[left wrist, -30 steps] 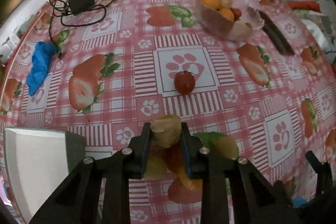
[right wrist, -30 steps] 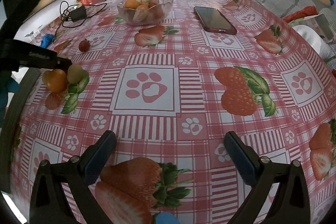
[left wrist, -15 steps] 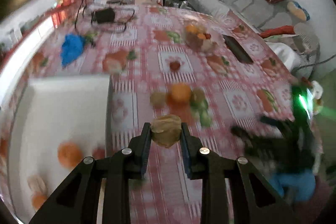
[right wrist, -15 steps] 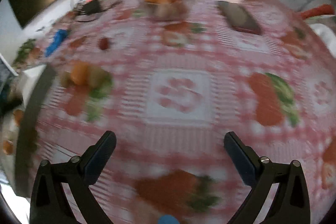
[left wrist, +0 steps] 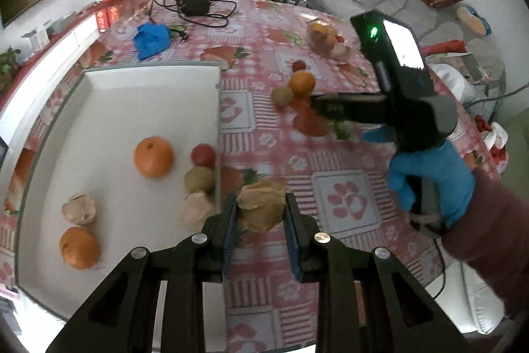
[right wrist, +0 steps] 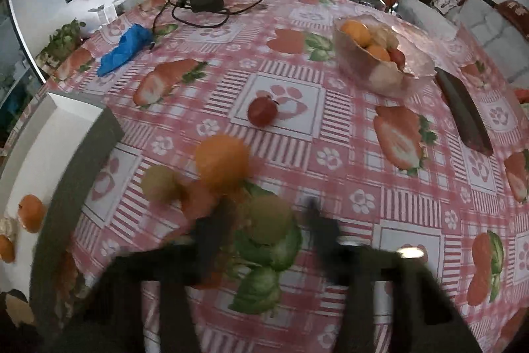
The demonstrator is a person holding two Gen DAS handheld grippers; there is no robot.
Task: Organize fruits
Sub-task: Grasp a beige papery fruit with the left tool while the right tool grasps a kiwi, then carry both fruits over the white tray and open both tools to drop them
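A papery tan husked fruit (left wrist: 261, 210) is clamped between the jaws of the left gripper (left wrist: 260, 222), just beside the shallow white tray (left wrist: 148, 81). A blurred yellow-green round fruit (right wrist: 269, 219) is framed by the right gripper (right wrist: 264, 227), jaws parted around it on the worktop; contact cannot be told.

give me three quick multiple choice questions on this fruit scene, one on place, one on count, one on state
1. Where is the glass bowl?
A. on the tablecloth, beyond the red fruit
B. inside the white tray
C. on the floor

2. How many oranges lie in the white tray?
A. none
B. two
C. five

3. What is the left tool doing?
A. open and empty
B. shut on the husked fruit
C. shut on a phone

Answers: 1 A, the right wrist view shows the bowl on the cloth past the red fruit. 2 B, the left wrist view shows one large and one small orange. 3 B, both fingers press the husk.
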